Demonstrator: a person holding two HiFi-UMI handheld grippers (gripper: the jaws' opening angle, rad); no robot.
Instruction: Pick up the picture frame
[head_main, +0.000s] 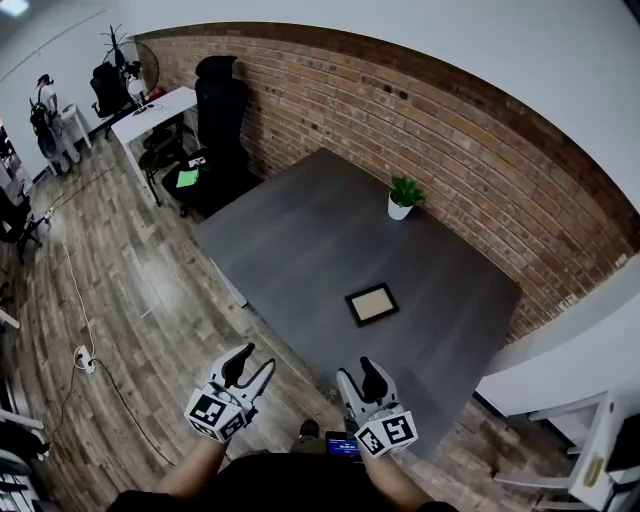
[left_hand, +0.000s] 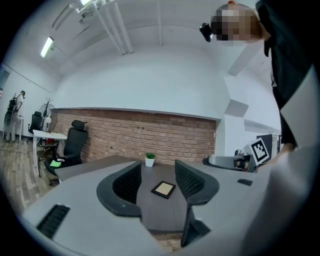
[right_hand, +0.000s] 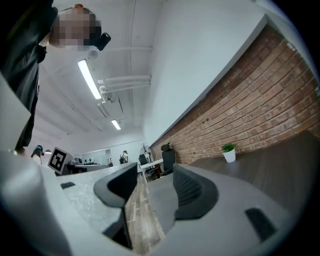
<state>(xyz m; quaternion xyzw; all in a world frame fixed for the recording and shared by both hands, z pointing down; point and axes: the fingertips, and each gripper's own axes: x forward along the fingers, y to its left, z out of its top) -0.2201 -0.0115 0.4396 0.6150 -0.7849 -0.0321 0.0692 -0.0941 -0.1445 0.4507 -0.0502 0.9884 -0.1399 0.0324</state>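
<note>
A small black picture frame (head_main: 372, 304) with a tan inside lies flat on the dark grey table (head_main: 300, 240), toward its near right part. In the left gripper view the picture frame (left_hand: 163, 188) shows far off between the jaws. My left gripper (head_main: 252, 366) hovers open over the floor short of the table's near corner. To its right, my right gripper (head_main: 355, 375) hangs open at the table's near edge, nothing between its fingers. The left gripper (left_hand: 156, 181) and the right gripper (right_hand: 156, 187) both hold nothing.
A small green plant in a white pot (head_main: 403, 198) stands at the table's far side by the brick wall (head_main: 420, 110). A black office chair (head_main: 218, 120) and a white desk (head_main: 152, 112) are at the far left. A white shelf (head_main: 570, 360) stands right.
</note>
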